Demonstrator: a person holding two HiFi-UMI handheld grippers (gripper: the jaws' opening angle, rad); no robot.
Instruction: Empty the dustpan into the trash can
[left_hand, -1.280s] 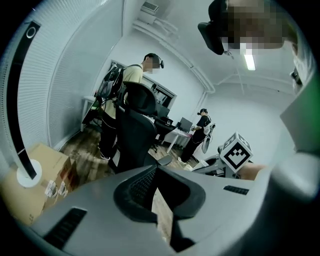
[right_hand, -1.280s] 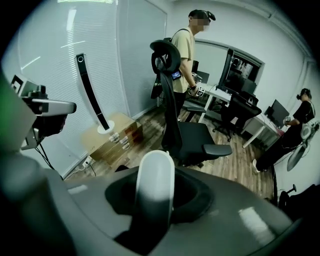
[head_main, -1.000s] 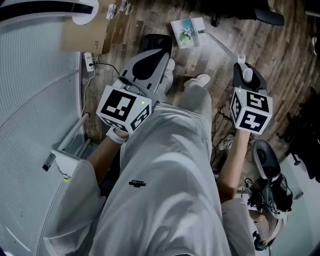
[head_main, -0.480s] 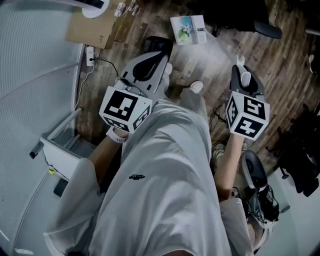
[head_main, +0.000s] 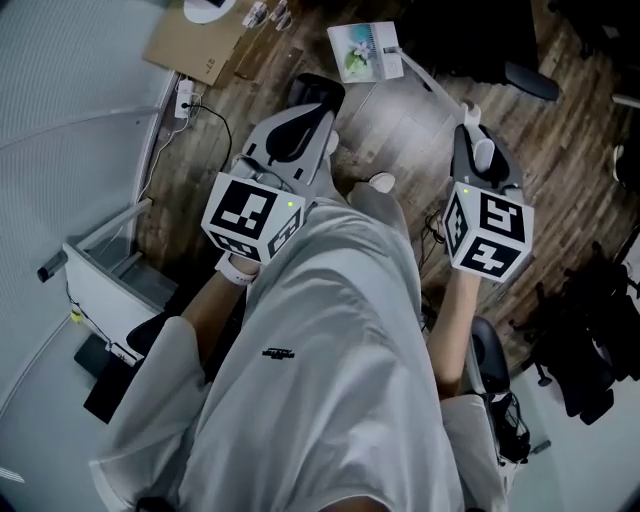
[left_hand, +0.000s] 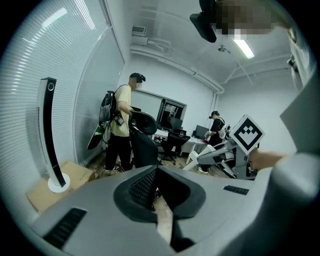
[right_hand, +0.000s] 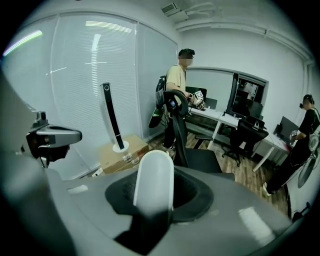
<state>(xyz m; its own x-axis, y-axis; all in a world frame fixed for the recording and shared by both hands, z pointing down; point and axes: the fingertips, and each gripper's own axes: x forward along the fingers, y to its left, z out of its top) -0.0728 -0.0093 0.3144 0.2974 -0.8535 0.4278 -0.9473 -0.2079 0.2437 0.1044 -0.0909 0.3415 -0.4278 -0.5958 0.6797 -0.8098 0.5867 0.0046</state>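
My right gripper is shut on the rounded white end of the dustpan's handle. In the head view that long handle slopes up and left to the white dustpan, which holds greenish and white bits above the wooden floor. My left gripper hangs over the floor left of the pan; in the left gripper view its dark pads meet at the tips with nothing between them. I cannot make out a trash can in any view.
A cardboard box and a power strip lie by the curved blind wall. A white metal frame stands at the left. A tower fan, a standing person, office chairs and desks fill the room ahead.
Both grippers have come up a little, and the dustpan has risen with the right one. The head view has swung, so the floor items slid down and left.
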